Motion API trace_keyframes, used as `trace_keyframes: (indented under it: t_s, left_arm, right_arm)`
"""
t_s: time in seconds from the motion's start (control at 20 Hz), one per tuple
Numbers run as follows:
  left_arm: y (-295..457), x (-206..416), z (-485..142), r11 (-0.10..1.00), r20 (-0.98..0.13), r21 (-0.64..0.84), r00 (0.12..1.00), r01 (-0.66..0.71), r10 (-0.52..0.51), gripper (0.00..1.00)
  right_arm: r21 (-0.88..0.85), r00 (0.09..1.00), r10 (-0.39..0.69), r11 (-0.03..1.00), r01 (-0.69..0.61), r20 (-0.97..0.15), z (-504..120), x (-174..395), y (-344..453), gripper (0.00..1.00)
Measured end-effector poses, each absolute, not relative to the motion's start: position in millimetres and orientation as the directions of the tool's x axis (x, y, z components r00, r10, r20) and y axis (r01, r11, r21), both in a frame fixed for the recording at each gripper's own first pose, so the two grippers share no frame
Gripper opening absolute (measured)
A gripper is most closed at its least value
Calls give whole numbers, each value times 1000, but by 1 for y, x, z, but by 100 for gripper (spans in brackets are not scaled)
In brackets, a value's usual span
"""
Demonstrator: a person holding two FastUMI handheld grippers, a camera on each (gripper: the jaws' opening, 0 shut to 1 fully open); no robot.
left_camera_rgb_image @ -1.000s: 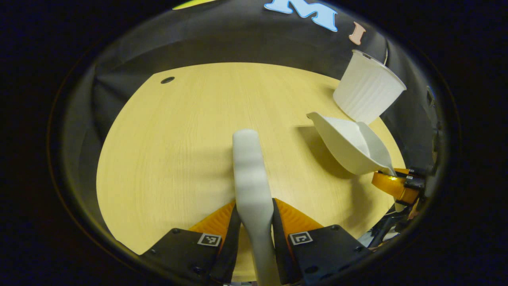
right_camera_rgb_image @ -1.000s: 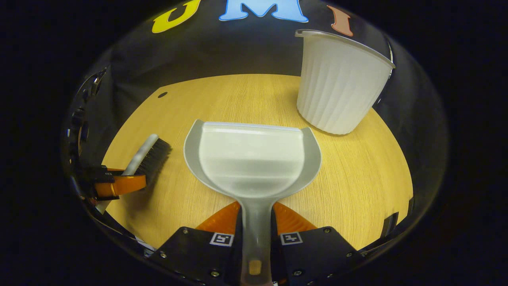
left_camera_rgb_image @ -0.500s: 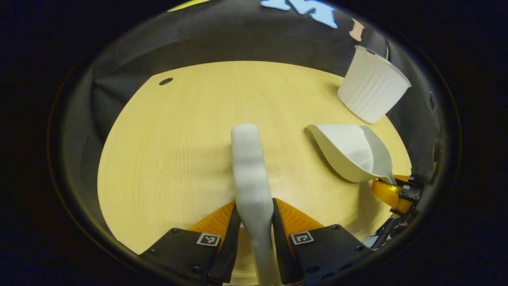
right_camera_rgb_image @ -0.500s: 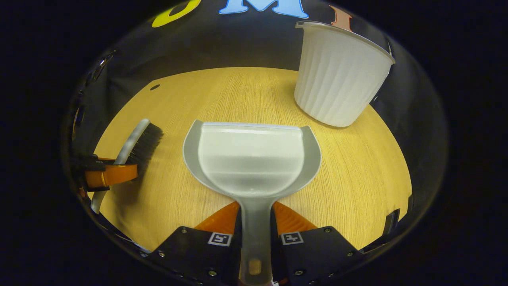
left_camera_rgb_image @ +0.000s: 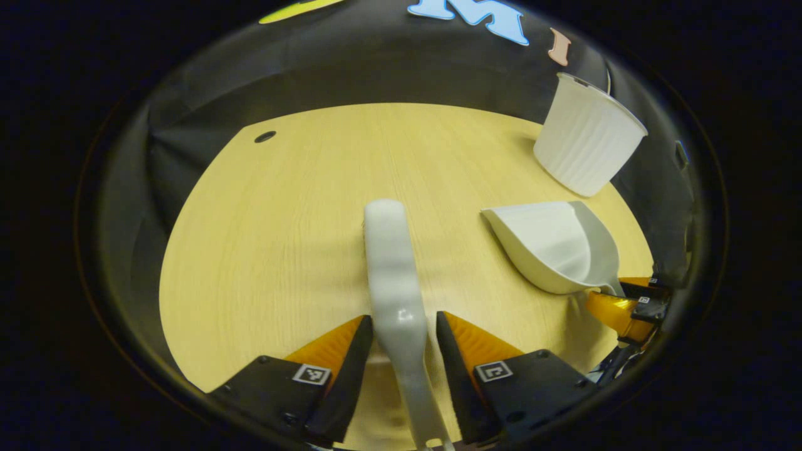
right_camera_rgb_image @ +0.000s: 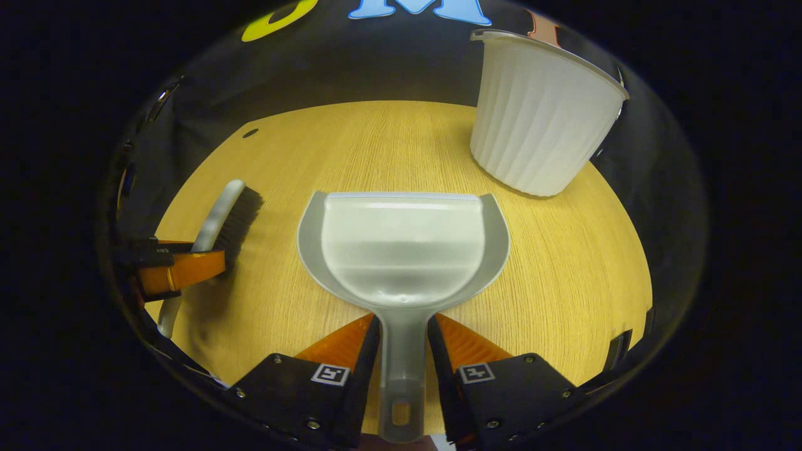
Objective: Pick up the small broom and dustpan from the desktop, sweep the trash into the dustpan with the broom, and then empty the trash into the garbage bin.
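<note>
With no trash left on the desk (left_camera_rgb_image: 282,207), I set the broom (left_camera_rgb_image: 391,269) and dustpan (right_camera_rgb_image: 404,250) down, both the left gripper (left_camera_rgb_image: 401,329) and the right gripper (right_camera_rgb_image: 404,332) released, the bin (right_camera_rgb_image: 539,119) at two o'clock; next, I back away.

Wooden desktop (right_camera_rgb_image: 564,282) under bin (right_camera_rgb_image: 539,113), dustpan (right_camera_rgb_image: 404,250), broom (right_camera_rgb_image: 225,216)

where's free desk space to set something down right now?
Bare patches: the far-left desktop between the cable hole and the broom, and the strip beyond the dustpan, left of the bin. Crowded: dustpan-to-bin corner, and the near edge by both grippers.
</note>
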State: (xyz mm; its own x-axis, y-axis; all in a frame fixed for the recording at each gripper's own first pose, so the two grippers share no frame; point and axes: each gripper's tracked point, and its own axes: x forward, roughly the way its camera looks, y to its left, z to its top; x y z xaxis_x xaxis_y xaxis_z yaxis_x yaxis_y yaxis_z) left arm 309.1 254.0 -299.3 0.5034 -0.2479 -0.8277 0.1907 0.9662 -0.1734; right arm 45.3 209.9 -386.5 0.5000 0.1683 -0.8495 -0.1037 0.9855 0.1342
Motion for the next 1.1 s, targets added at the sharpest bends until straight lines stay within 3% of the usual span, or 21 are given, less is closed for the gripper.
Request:
trace_keyframes:
  t_s: [0.05, 0.1, 0.15, 0.25, 0.6, 0.85, 1.1]
  left_arm:
    - [258, 310, -293, 967, -817, -166, 522, 193, -245, 80]
    - [262, 311, -285, 968, -804, -160, 544, 192, -241, 91]
    - [268, 309, -276, 969, -791, -154, 563, 191, -237, 99]
    - [280, 309, -254, 971, -760, -149, 606, 186, -233, 96]
    - [300, 317, -161, 986, -582, -131, 797, 105, -162, 96]
    - [300, 319, -125, 994, -487, -97, 868, 53, -94, 96]
    - [296, 327, -70, 994, -342, -98, 936, 53, -83, 94]
  right_arm:
    - [145, 507, 184, 983, -116, -842, -382, 45, 210, 50]
    - [151, 520, 197, 980, -129, -831, -377, 46, 209, 59]
    - [145, 530, 197, 980, -139, -825, -371, 45, 206, 85]
    - [134, 555, 200, 979, -156, -807, -360, 46, 200, 94]
    - [124, 696, 246, 967, -221, -675, -294, 70, 175, 96]
    - [20, 818, 255, 958, -287, -515, -242, 93, 158, 96]
    - [-37, 903, 238, 963, -269, -358, -201, 105, 151, 96]
